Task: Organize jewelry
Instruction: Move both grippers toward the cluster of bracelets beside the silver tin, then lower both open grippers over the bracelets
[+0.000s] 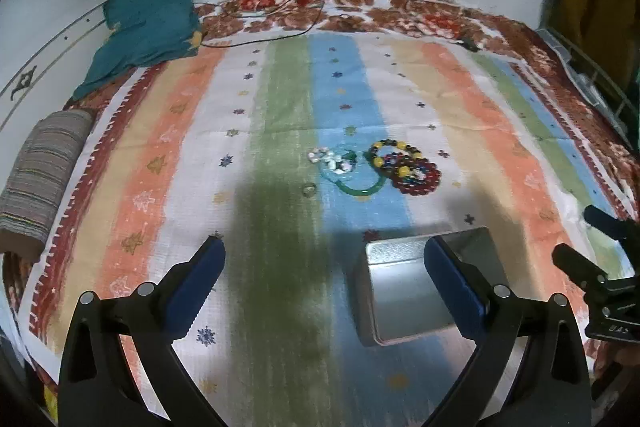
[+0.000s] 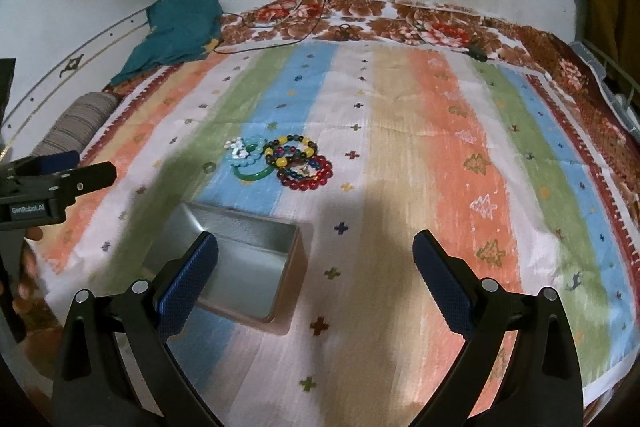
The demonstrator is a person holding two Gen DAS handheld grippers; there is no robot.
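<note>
Right wrist alone shows a hand (image 2: 28,259) behind the left tool (image 2: 86,169).

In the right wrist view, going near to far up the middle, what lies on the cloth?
Metal tin → green bangle → yellow-and-dark bead bracelet → cables at the far edge.

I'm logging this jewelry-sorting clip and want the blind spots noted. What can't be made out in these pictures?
- Metal tin: left wrist view, a blue finger pad covers part of its inside.
- Bracelet pile: both views, overlapping strands too small to count.
- Small ring-like item: too small to identify.
- Right gripper: left wrist view, cut off by the edge.
</note>
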